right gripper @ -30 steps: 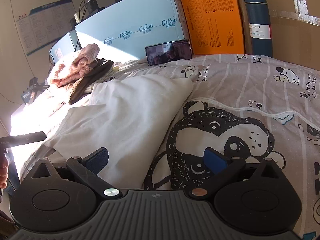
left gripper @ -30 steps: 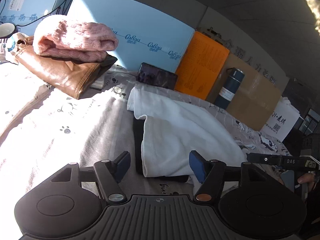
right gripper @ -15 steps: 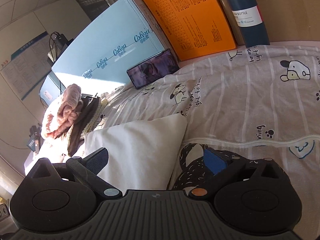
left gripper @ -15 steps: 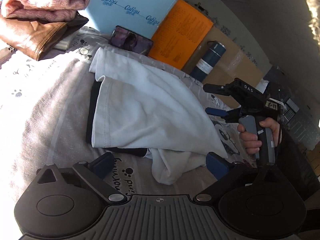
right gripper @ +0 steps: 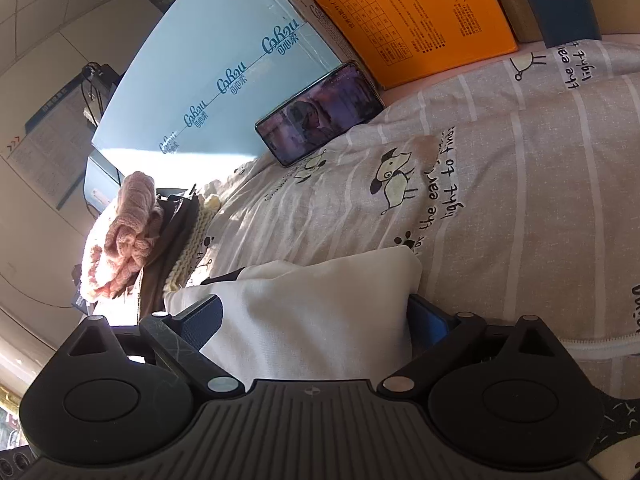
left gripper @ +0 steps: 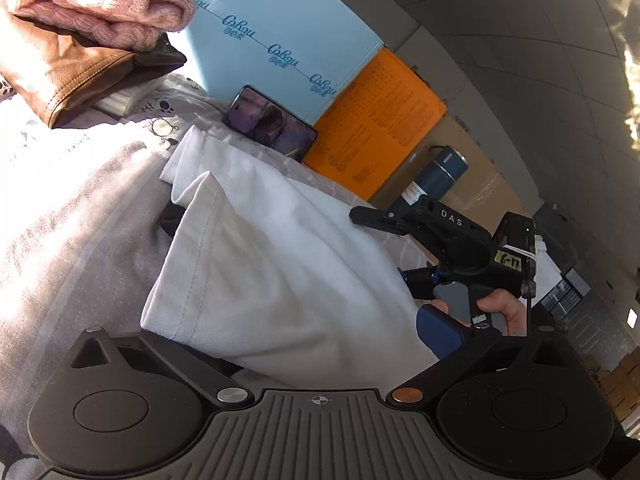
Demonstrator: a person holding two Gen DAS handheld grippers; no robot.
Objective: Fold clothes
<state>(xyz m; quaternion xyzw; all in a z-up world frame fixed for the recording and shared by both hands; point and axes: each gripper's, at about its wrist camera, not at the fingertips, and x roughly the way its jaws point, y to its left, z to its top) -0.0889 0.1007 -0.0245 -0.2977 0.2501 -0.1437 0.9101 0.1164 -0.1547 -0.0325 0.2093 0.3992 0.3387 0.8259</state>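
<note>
A white garment (left gripper: 276, 264) with a black print lies partly folded on the patterned bed sheet (left gripper: 72, 216). My left gripper (left gripper: 296, 340) is open, its jaws wide on either side of the garment's near end; the cloth covers the left fingertip. The right gripper's body shows in the left wrist view (left gripper: 448, 236), held in a hand at the garment's right side. In the right wrist view my right gripper (right gripper: 316, 316) is open with the white garment (right gripper: 312, 312) lying between its blue pads (right gripper: 426, 324).
A pink knit sweater (left gripper: 104, 4) lies on a brown leather jacket (left gripper: 60, 72) at the far left. A phone (left gripper: 268, 124), a light blue box (left gripper: 280, 28), an orange box (left gripper: 380, 120) and a dark blue bottle (left gripper: 432, 176) stand along the back.
Both grippers have moved forward onto the white garment. The cloth now fills the space between each pair of jaws, and the right gripper sits closer to the left one.
</note>
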